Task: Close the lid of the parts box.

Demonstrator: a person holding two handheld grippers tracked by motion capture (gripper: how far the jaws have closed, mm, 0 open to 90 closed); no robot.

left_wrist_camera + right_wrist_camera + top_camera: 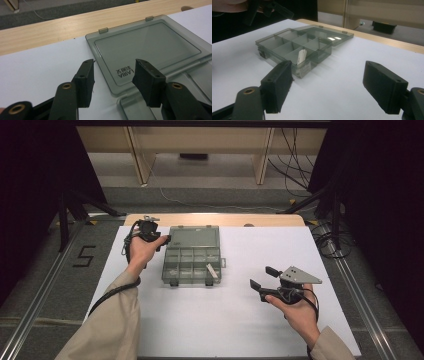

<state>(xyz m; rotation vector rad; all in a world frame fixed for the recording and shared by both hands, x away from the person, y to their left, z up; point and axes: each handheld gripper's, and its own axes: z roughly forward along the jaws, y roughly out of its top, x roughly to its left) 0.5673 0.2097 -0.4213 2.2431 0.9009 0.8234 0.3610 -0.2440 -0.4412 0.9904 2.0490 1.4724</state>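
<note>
While the left gripper (161,238) hovers at the far left corner of the compartment box (191,265), its jaws stand partly apart with nothing between them (lid corner just beyond the pads). Box: mid-table (240,320), lid (147,47) laid flat open toward 12 o'clock, a white slip (212,271) leaning in the near right cell. Right gripper (262,277) at the box's 4 o'clock, well apart, jaws wide, empty.
</note>
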